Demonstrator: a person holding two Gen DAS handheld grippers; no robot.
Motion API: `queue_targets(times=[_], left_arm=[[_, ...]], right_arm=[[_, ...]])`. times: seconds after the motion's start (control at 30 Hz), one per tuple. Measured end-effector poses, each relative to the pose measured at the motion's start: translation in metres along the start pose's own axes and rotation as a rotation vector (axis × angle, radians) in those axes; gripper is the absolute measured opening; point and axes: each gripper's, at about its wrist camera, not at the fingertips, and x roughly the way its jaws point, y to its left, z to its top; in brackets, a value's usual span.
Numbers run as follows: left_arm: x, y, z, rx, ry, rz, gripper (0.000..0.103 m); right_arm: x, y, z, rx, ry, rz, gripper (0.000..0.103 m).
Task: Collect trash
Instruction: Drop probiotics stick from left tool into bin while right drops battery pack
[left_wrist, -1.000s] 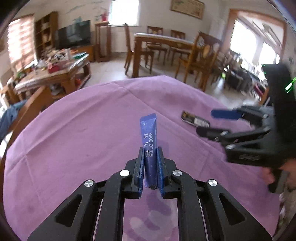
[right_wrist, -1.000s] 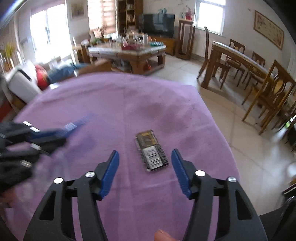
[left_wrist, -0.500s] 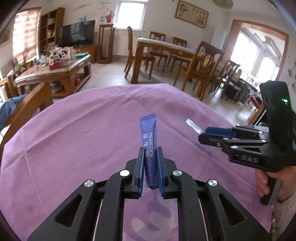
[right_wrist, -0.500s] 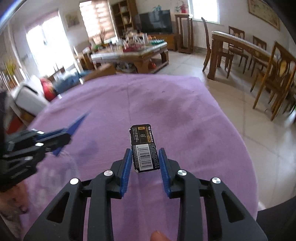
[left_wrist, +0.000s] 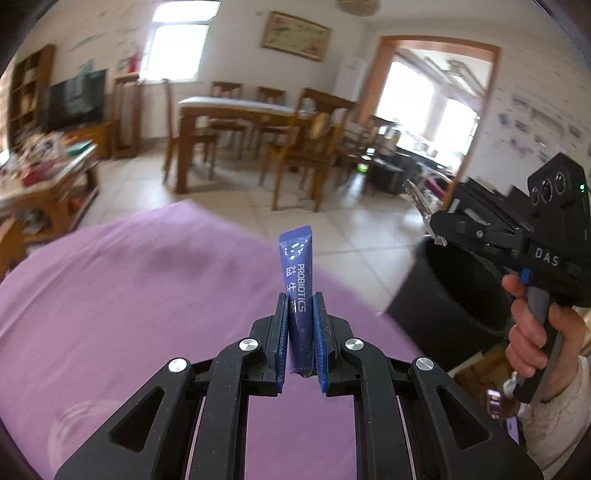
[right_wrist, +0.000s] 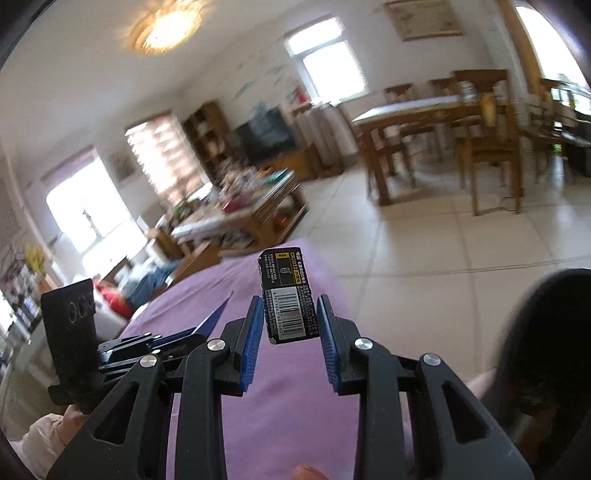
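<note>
Your left gripper (left_wrist: 300, 341) is squeezed tight on a blue probiotics packet (left_wrist: 297, 291). The packet stands up straight between the two blue pads, and its top pokes out above them. Under it is the purple tablecloth (left_wrist: 129, 295).

Your right gripper (right_wrist: 290, 341) is clamped on a small black battery pack (right_wrist: 288, 295). The jaws have just been closing, and the pack now sits between the blue pads, held by its side edges. You can read a barcode on its lower half and a yellow stripe near its top. It is up in the air, off the cloth.

In the left view, your right hand (left_wrist: 532, 332) holds the handle of the right gripper out past the edge of the table. The thin pack shows edge-on at its tip, just above the rim of a black bin (left_wrist: 447, 291). The bin stands on the floor beside the table. In the right view, the bin is the dark round shape at the right edge.
</note>
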Motion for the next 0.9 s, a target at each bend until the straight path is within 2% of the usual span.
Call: queue_targets(times=[0.27,0.5,0.73,0.9], left_arm=[[0.065,-0.142,0.024,0.134,0.017,-0.153,0.014],[0.14,-0.238,0.016,0.207,0.081,-0.25,0.014],[0.203,-0.29,-0.001,0.251,0.158,-0.272,0.014],[0.226,-0.307,-0.012,0.264,0.188,-0.272,0.014]], right_arm=[[-0.091,-0.087,0.0,0.122,-0.154,-0.13,0.03],[-0.129,-0.153,-0.016,0.22,-0.216,-0.212,0.03],[-0.132,-0.189,-0.029,0.287,-0.224,-0.241,0.03],[-0.135,-0.207,-0.034,0.303,-0.219,-0.241,0.03]])
